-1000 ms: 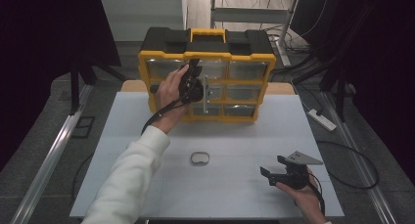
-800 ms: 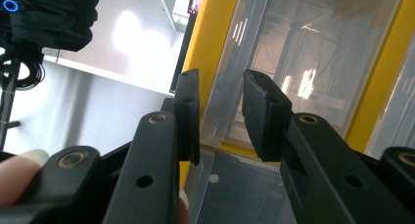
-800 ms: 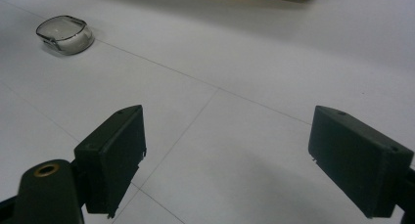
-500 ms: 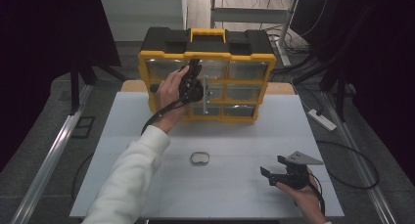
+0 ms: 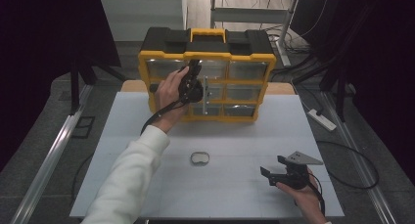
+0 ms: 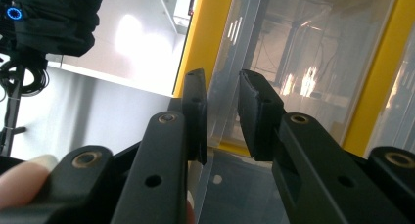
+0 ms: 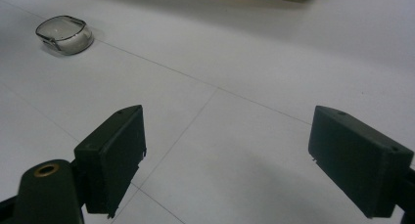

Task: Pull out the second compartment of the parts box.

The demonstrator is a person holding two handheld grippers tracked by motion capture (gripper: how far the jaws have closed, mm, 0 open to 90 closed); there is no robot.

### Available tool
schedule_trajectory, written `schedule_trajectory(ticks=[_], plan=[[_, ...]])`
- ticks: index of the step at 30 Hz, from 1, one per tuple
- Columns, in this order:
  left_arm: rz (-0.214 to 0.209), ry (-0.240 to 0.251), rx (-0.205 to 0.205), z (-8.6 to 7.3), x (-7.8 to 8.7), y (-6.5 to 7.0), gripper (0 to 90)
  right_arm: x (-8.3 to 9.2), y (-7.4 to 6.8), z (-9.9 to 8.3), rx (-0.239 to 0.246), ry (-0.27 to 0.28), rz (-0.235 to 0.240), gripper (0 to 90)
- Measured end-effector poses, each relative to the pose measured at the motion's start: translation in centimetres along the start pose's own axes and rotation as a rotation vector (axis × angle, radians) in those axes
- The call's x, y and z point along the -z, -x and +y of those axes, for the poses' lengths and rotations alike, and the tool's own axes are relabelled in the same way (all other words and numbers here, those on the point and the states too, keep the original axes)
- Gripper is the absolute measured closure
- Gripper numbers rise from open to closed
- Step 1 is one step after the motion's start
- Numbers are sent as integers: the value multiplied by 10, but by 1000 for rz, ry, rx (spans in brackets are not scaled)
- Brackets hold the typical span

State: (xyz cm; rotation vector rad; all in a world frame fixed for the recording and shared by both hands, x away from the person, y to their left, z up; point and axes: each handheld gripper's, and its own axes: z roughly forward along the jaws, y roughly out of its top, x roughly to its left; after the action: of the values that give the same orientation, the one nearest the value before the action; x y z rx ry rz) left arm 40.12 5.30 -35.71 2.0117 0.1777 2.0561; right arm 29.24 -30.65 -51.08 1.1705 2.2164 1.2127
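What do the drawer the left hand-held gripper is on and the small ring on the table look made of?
Drawer: clear glossy plastic, seemingly; it reflects lights and you see through it. Frame: yellow moulded plastic. Ring: translucent grey, glossy, probably plastic or rubber.

The yellow organizer case (image 5: 208, 79) walls off the upper middle of the table (image 5: 122, 136), with a hand (image 5: 169, 89) at its drawers. A small clear cup (image 5: 199, 158) sits mid-frame; open tabletop lies around it, lower left especially.
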Motion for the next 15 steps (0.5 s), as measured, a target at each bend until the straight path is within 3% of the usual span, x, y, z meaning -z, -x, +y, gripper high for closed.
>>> schedule_trajectory(ticks=[15], plan=[[1,17,-2,0,2,0,762,0,0,0,-1,-3,1,134]])
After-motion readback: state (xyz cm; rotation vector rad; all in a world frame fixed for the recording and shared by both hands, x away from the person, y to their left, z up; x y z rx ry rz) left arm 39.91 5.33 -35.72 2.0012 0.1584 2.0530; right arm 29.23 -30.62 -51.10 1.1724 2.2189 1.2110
